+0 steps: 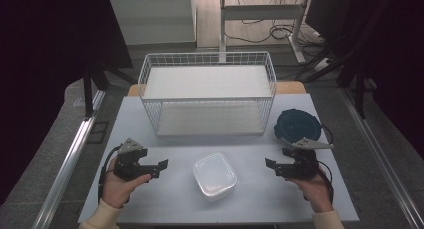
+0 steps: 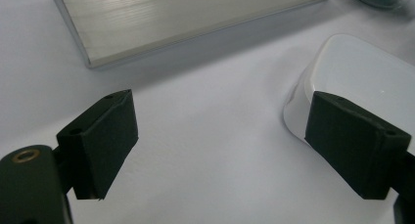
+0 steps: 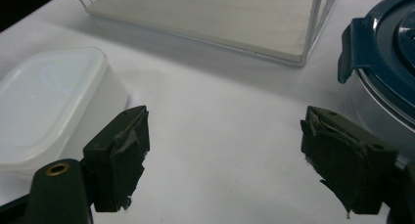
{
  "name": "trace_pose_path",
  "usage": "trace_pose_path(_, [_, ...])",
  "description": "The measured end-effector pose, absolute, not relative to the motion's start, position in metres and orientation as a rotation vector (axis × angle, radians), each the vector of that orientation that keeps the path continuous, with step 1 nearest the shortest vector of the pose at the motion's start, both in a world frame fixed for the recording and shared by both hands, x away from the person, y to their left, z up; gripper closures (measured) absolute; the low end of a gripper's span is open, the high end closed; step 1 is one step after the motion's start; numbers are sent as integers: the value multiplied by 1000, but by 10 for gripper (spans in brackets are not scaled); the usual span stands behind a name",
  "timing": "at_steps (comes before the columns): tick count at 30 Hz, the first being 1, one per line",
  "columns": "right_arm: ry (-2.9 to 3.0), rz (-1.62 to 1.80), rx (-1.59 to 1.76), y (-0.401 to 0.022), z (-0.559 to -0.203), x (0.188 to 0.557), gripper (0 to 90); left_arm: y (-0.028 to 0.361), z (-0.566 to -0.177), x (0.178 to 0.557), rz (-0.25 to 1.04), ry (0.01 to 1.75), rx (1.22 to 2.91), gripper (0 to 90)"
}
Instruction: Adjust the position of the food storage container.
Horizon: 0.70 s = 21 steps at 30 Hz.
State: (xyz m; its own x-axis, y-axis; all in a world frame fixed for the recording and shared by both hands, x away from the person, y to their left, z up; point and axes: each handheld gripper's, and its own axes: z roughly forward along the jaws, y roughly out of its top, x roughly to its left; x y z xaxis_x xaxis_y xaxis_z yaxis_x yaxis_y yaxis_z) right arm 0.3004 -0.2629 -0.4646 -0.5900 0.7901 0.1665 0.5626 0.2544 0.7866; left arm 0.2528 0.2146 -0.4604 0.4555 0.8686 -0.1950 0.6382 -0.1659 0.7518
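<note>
Left hand-held gripper [image 1: 161, 167] and right hand-held gripper [image 1: 270, 166] both wide open, empty, flanking translucent white lidded plastic container [image 1: 214, 175] at near-centre of surface [image 1: 170, 199]. Likely pre-grasp; next requires closing in.

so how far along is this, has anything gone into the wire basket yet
Nothing looks done yet: the wire basket holds no containers. The white container sits on the table between the two grippers, and the round container with the dark blue lid stands to the basket's right. Nothing is in hand: the left gripper and right gripper are both open and hold nothing. If the basket is the goal, both containers are left.
</note>
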Motion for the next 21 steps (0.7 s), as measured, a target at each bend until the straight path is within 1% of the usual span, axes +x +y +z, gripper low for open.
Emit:
trace_pose_path(11, [2302,1228,1233,-261,-464,301,225,216,-466,257,317,1290,1871,141])
trace_pose_path(19, [2340,1213,1210,-256,-461,301,282,214,-465,252,317,1277,1875,155])
trace_pose_path(21, [2342,1207,1211,-256,-461,301,285,213,-465,251,318,1273,1877,155])
